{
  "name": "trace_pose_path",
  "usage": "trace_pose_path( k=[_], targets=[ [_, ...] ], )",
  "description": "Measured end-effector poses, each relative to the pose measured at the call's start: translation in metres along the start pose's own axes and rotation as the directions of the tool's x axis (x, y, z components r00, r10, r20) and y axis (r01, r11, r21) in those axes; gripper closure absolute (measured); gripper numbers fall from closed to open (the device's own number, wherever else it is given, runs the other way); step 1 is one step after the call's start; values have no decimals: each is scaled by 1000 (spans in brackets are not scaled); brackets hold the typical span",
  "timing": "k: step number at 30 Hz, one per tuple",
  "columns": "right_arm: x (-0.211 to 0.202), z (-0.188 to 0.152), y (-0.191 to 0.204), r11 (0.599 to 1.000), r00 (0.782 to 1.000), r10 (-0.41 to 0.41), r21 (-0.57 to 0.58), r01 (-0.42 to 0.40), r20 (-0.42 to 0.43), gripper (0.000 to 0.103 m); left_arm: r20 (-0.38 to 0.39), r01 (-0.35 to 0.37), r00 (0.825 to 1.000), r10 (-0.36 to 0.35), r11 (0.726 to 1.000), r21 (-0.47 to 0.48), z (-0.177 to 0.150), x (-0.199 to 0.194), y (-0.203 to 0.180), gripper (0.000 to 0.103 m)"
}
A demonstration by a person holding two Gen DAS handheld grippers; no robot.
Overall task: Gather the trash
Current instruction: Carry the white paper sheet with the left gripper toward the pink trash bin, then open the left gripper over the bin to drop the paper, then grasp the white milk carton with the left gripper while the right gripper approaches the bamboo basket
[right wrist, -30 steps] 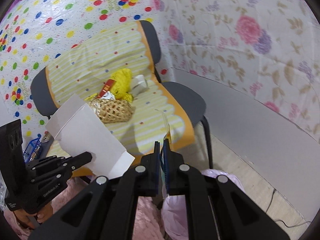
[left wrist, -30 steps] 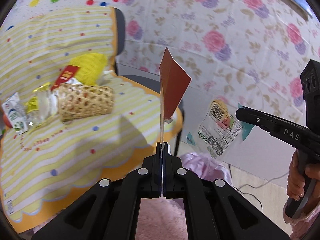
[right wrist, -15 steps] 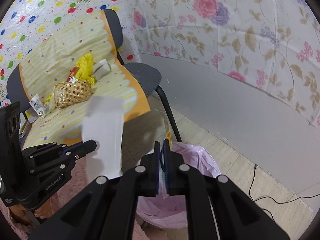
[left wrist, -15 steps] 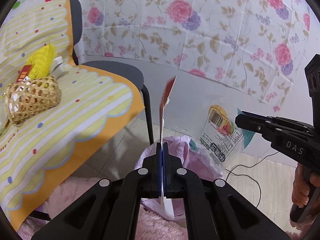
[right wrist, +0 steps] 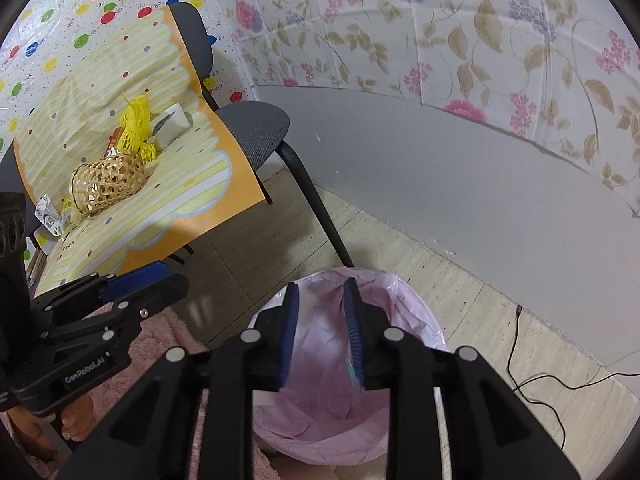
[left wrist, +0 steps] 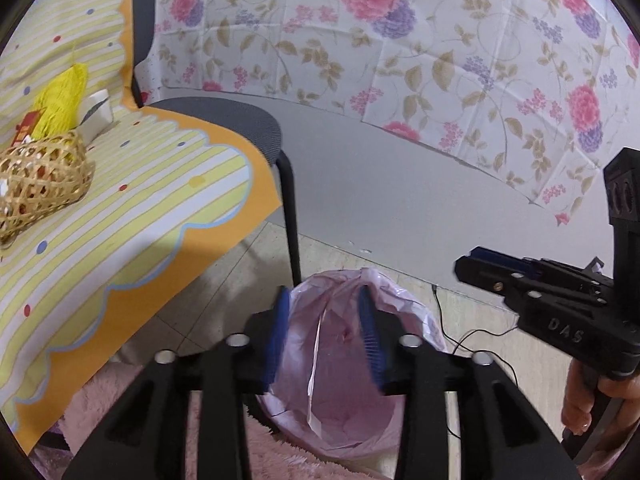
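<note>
Wicker basket (left wrist: pixel 40 184) is lying on its side near the left edge of the striped cloth (left wrist: pixel 152 200) covering the chair (left wrist: pixel 240 128), with a yellow net bundle (left wrist: pixel 60 100), a red wrapper (left wrist: pixel 26 130) and a white carton (left wrist: pixel 96 114) lying just behind it toward the chair back. Moving right, the left tongs (left wrist: pixel 325 340) are hanging directly over the pink-lined bin (left wrist: pixel 412 312) on the floor, their blue pads spread apart and holding nothing. A flat sheet of trash (left wrist: pixel 316 368) is standing on edge inside the liner, its long axis running up and down between the pads. The right tongs (right wrist: pixel 321 330) are also gaping wide over the bin, with a pale bluish scrap clinging at the right pad; I cannot tell whether it is falling or sticking. Judging from this, the risks are that scrap staying stuck to the pad and riding back out, or the tall sheet leaning on the soft liner rim and tipping onto the floor
</note>
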State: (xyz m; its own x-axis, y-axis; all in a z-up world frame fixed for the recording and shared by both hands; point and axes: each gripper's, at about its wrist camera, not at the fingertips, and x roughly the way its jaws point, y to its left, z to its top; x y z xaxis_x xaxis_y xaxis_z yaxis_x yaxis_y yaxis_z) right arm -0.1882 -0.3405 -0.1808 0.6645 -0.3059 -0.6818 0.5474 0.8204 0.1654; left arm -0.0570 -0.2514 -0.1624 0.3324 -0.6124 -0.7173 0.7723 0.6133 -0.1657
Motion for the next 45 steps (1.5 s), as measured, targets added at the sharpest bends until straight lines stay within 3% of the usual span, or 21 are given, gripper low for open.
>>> trace_pose_path(
  k=[8, 13, 17, 19, 25, 34, 37, 42, 45],
  targets=[
    [-24, 19, 21, 998, 998, 23, -55, -20, 51, 80, 5, -92, 996, 93, 991, -98, -8, -37, 40, 61],
    [-31, 33, 52, 990, 994, 81, -119, -73, 68, 80, 25, -173, 984, 178, 973, -150, -14, -78, 65, 61],
    [-28, 42, 86, 973, 987, 142, -193, -126, 71, 80, 44, -248, 964, 262, 947, -203, -22, -107, 88, 59],
    [-20, 45, 107, 960, 984, 166, -240, -146, 64, 80, 57, -300, 945, 322, 923, -241, -27, -122, 104, 53],
    [9, 56, 159, 920, 968, 252, -312, -237, 7, 80, 28, -428, 883, 468, 828, -362, -45, -159, 155, 52],
    [45, 79, 218, 873, 953, 301, -392, -292, -39, 80, 4, -525, 794, 608, 689, -500, -51, -192, 218, 45],
    [54, 91, 232, 866, 950, 309, -404, -296, -35, 76, 6, -534, 776, 630, 662, -526, -47, -197, 231, 45],
    [58, 112, 254, 852, 940, 340, -415, -319, -24, 66, -13, -559, 761, 649, 644, -523, -32, -195, 251, 38],
    [59, 126, 268, 850, 938, 347, -425, -310, 9, 54, -6, -557, 756, 655, 638, -532, -19, -193, 264, 32]
  ],
)
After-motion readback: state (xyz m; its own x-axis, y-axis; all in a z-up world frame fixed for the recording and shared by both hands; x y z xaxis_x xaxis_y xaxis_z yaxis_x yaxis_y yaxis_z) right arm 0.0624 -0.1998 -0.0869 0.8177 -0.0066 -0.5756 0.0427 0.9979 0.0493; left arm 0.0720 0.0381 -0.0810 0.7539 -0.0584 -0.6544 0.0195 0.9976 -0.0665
